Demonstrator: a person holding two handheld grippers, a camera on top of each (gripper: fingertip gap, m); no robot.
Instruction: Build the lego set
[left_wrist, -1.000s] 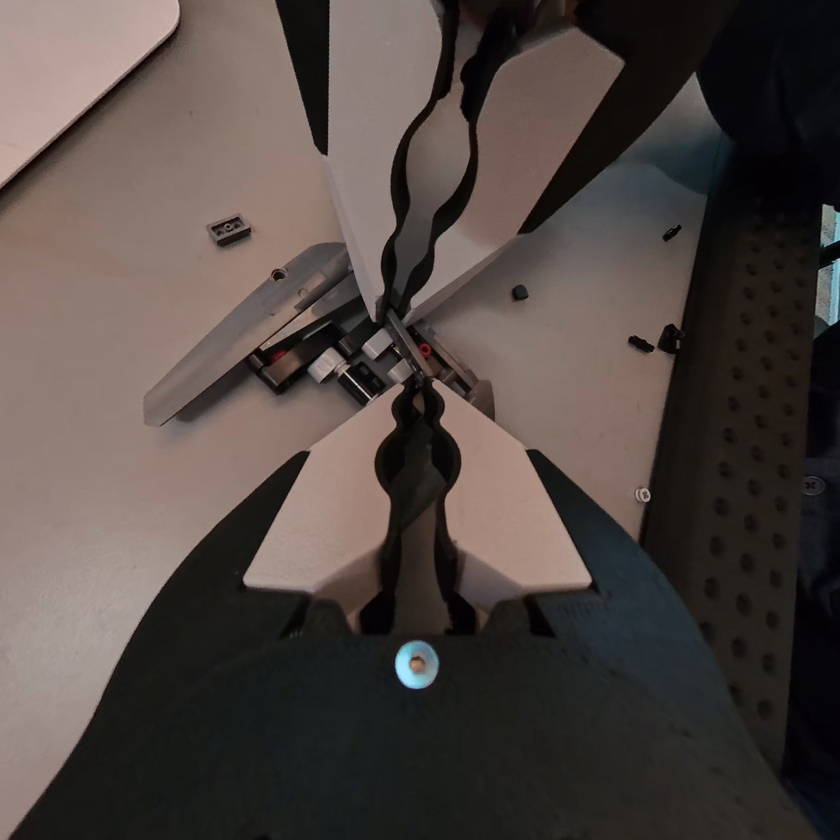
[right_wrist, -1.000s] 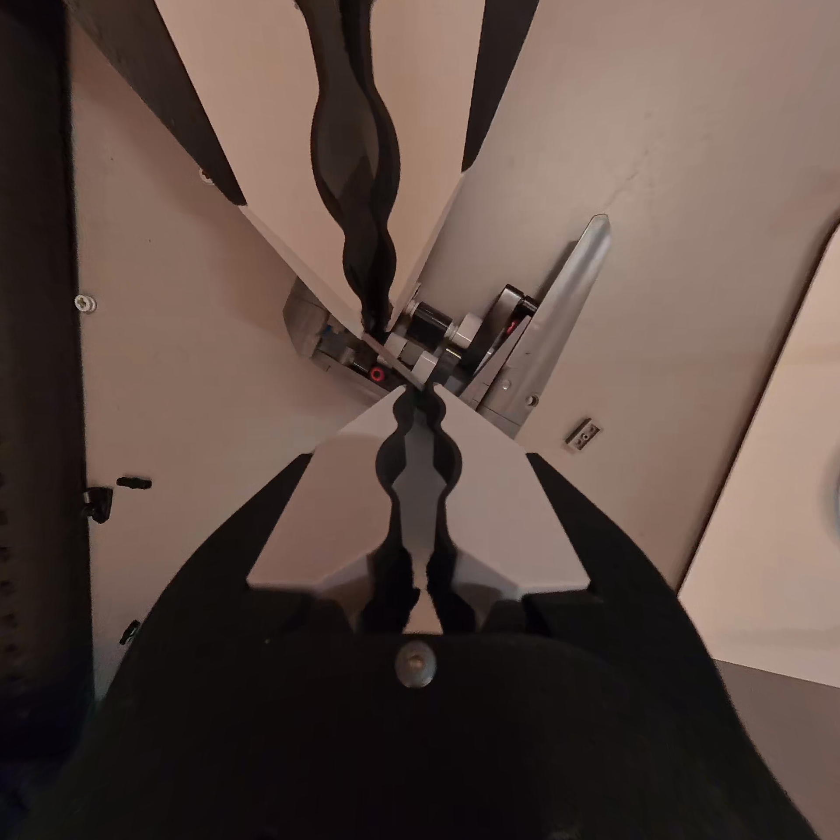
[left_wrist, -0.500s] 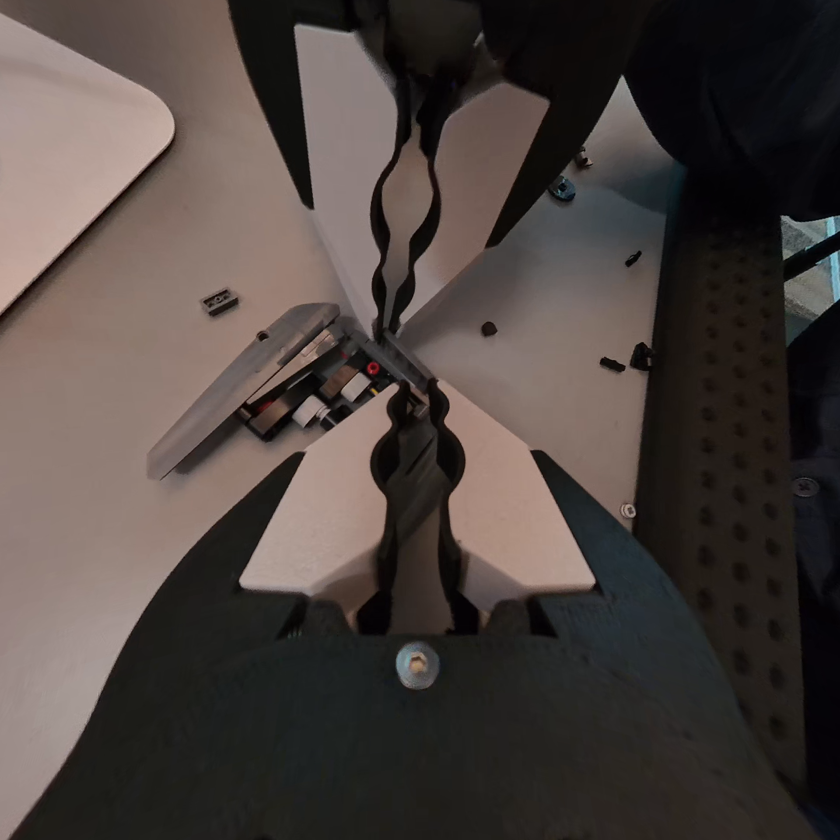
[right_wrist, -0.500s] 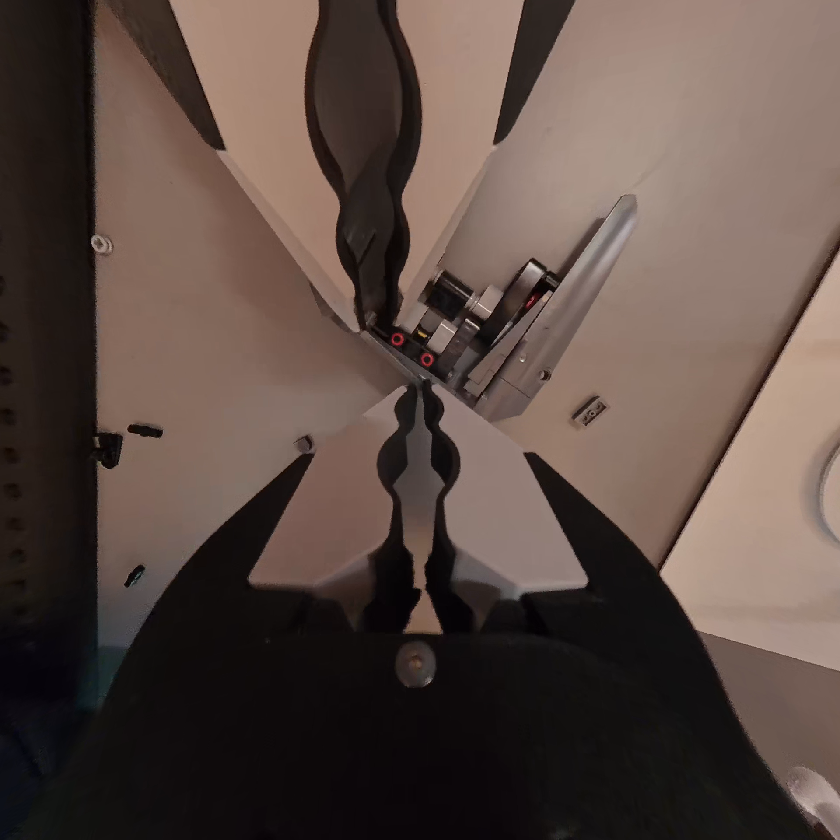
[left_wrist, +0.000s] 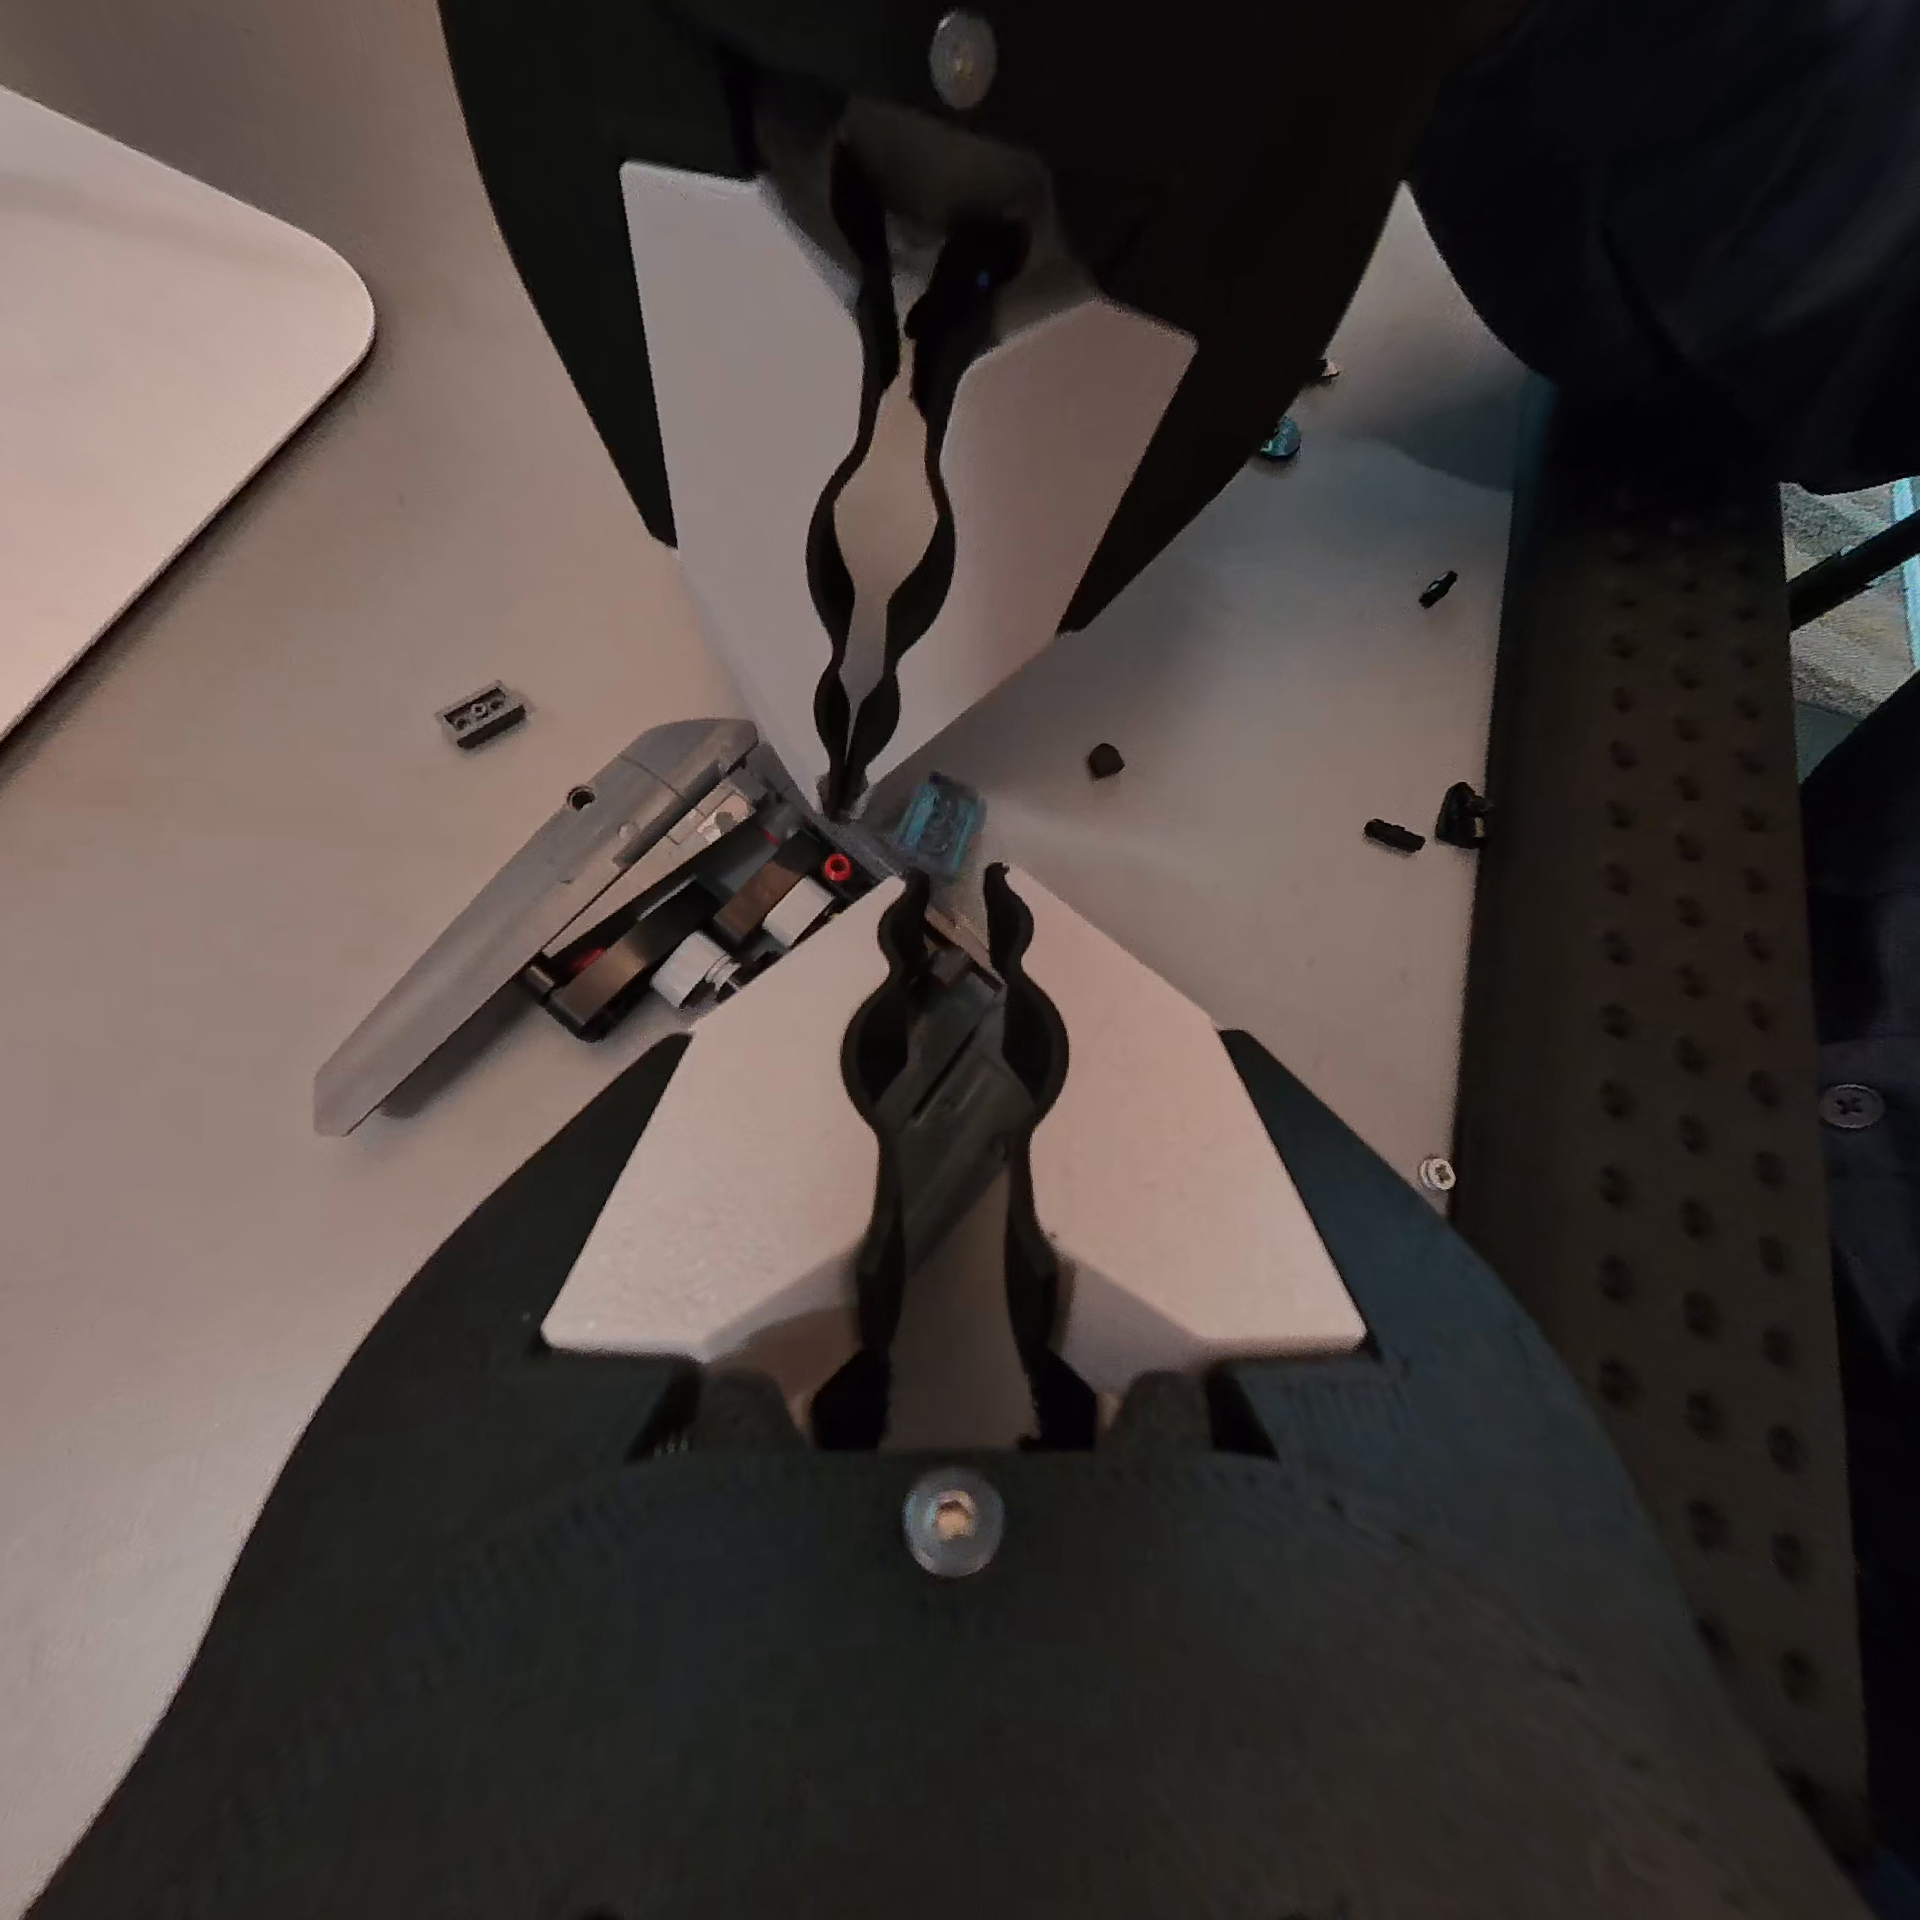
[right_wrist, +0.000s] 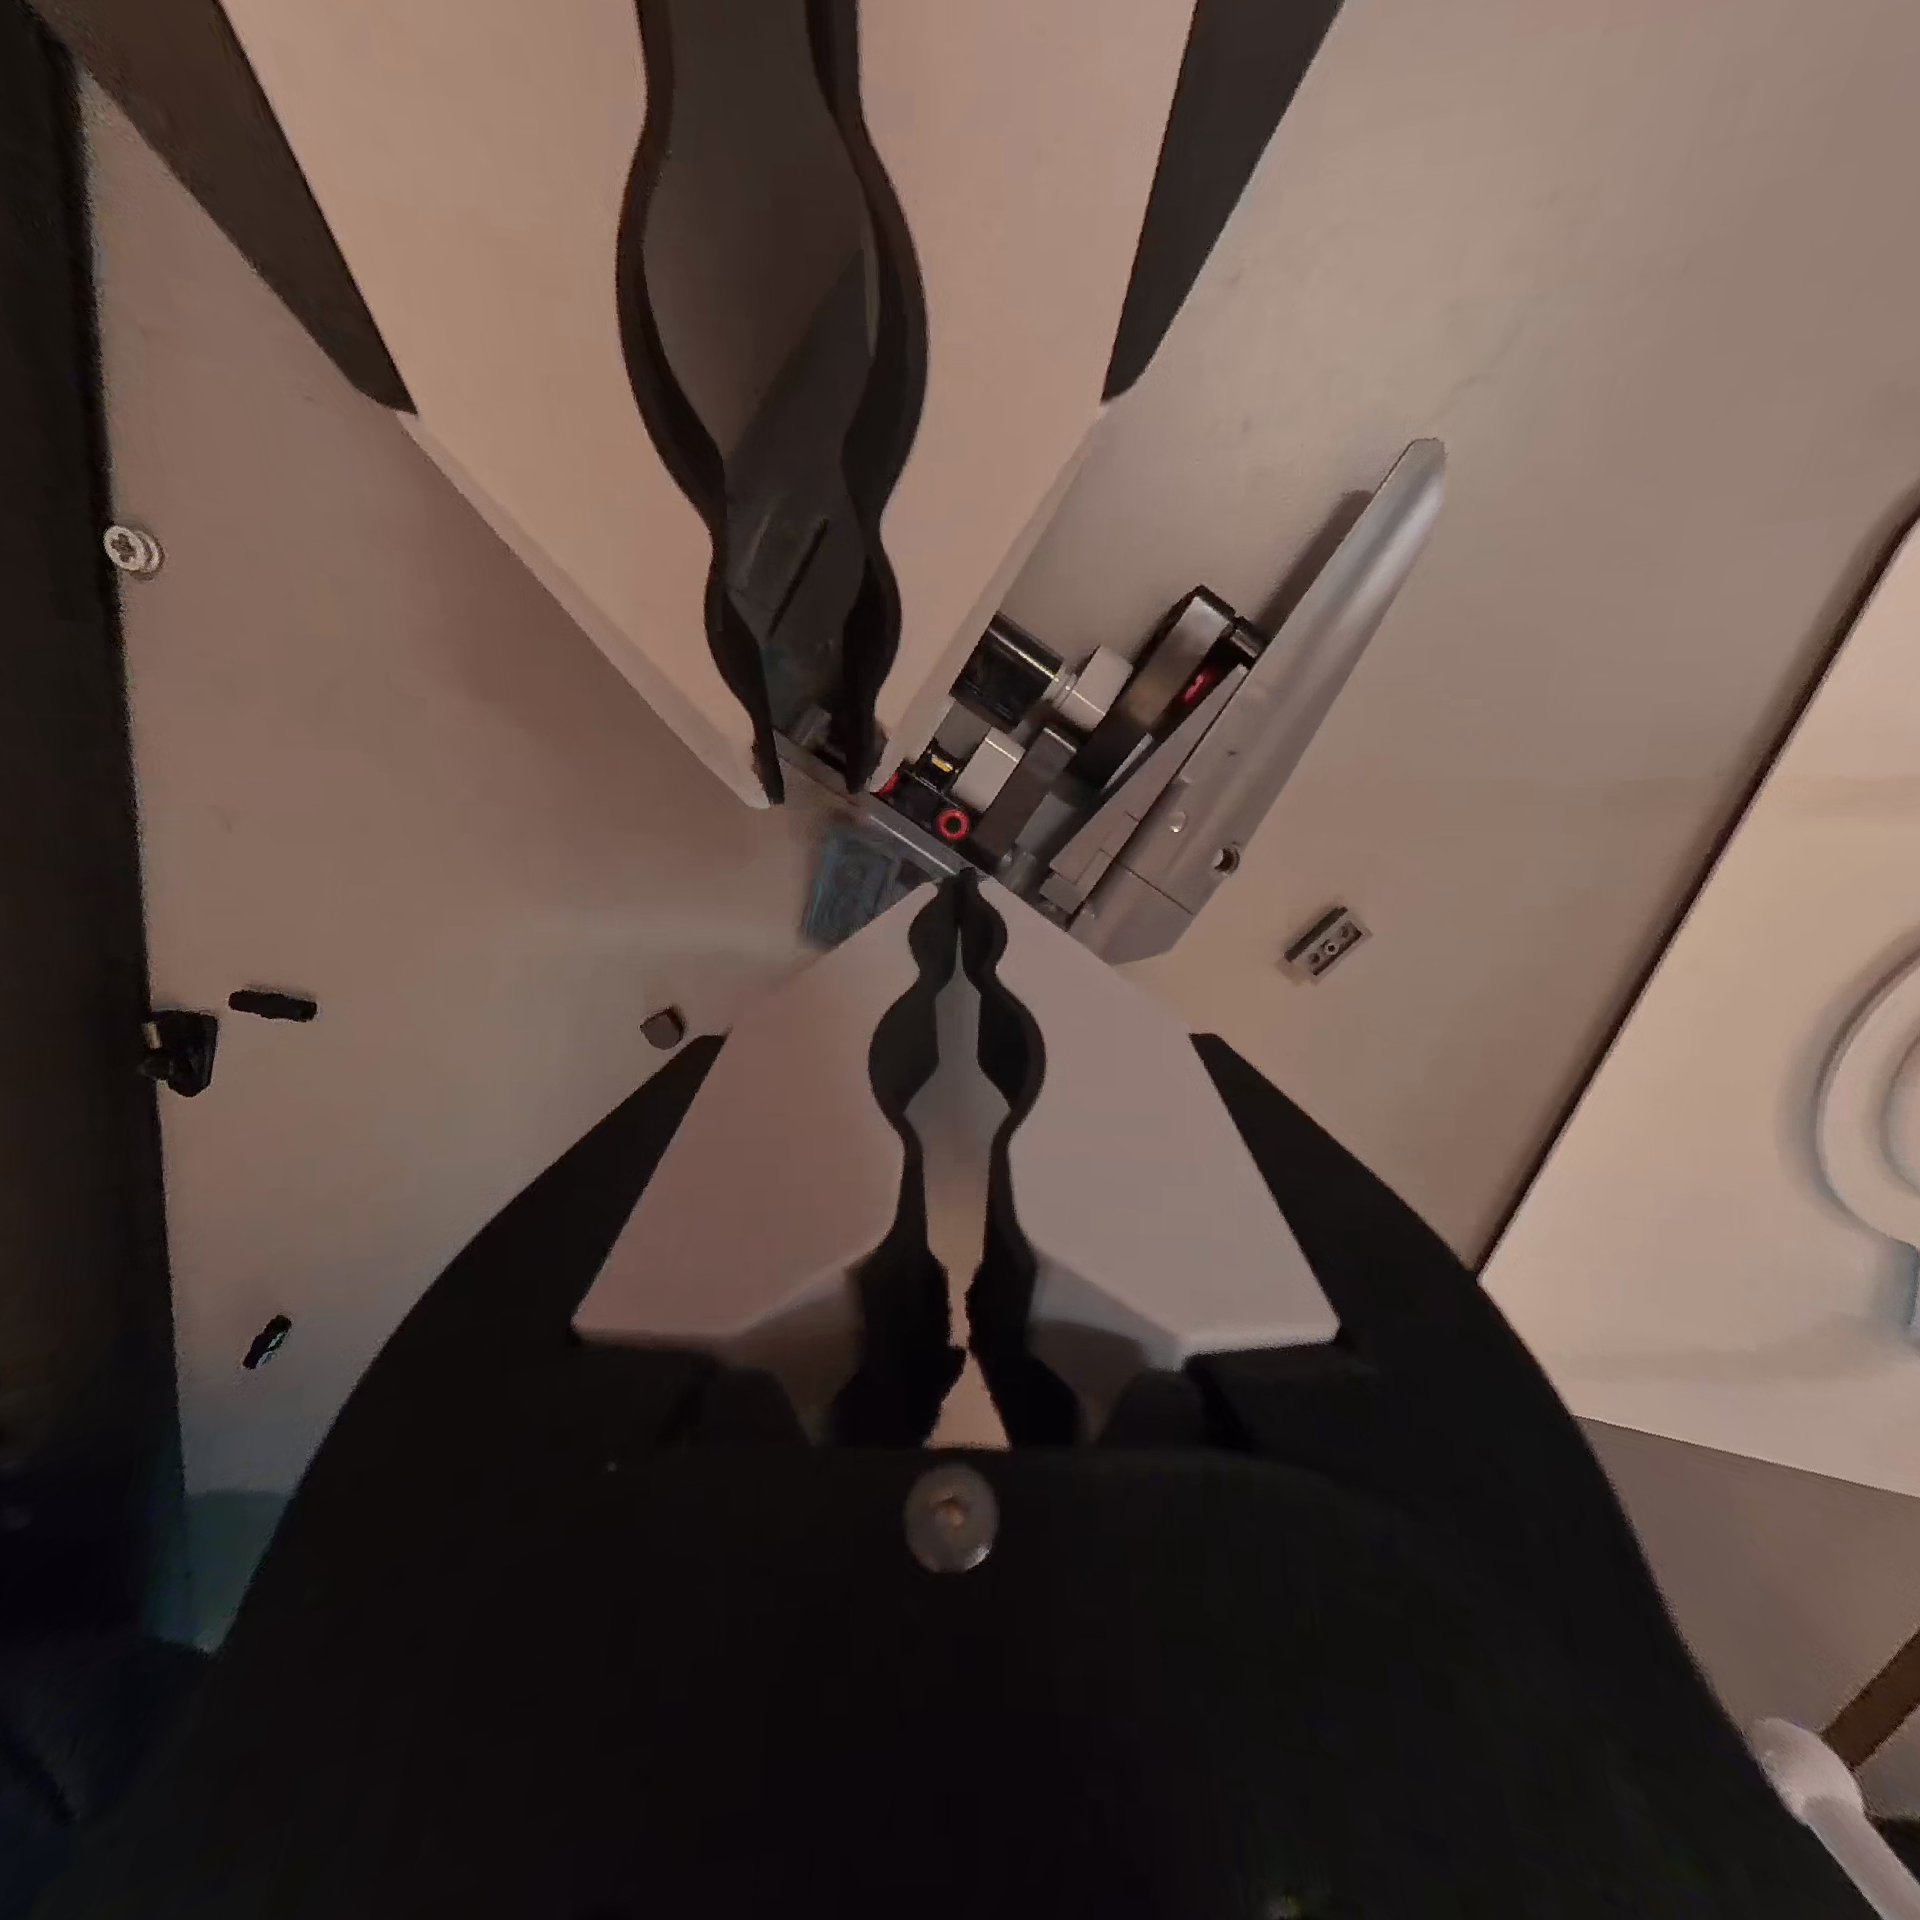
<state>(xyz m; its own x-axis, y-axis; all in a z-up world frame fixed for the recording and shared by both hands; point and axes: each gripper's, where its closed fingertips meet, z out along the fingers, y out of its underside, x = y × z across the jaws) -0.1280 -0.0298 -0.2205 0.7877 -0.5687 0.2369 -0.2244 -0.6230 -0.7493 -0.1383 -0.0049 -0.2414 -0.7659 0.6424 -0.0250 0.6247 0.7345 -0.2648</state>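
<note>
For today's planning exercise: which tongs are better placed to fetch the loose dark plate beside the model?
Probably the left tongs for the plate: their jaws stand apart, while the right tongs are clamped on the model, steadying it.

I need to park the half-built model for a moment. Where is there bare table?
Free: the table left of the grey wing, below the white tray. Crowded: the strip by the perforated black mat, dotted with small black pieces, and the centre where both grippers meet.

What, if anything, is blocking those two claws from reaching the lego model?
Nothing visible. The left gripper and right gripper meet at the lego model from opposite sides; a blue piece sits beside their tips.
</note>
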